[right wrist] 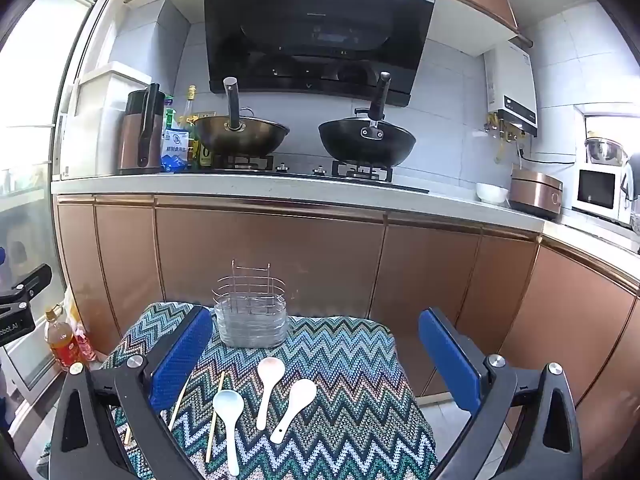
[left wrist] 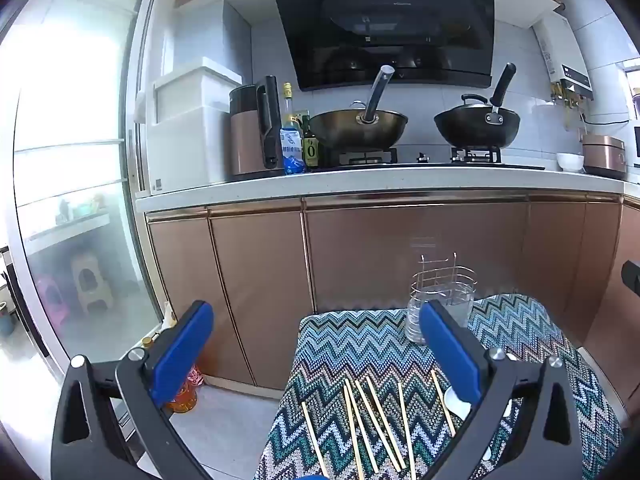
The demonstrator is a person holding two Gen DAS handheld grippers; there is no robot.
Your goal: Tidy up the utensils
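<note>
A wire utensil holder in a clear plastic cup (right wrist: 251,318) stands at the far edge of a small table with a zigzag cloth (right wrist: 352,364); it also shows in the left wrist view (left wrist: 442,304). Several wooden chopsticks (left wrist: 376,428) lie loose on the cloth below my left gripper (left wrist: 316,344), which is open and empty. Three white ceramic spoons (right wrist: 268,392) lie side by side below my right gripper (right wrist: 316,356), also open and empty. Two chopsticks (right wrist: 215,416) lie left of the spoons. A spoon (left wrist: 456,400) peeks out beside the left gripper's right finger.
A kitchen counter (right wrist: 280,188) with copper cabinet doors stands behind the table, holding two woks (right wrist: 366,142), a kettle (right wrist: 140,136) and bottles. A bottle of orange drink (right wrist: 62,342) stands on the floor at the left. A glass door (left wrist: 72,160) is at the far left.
</note>
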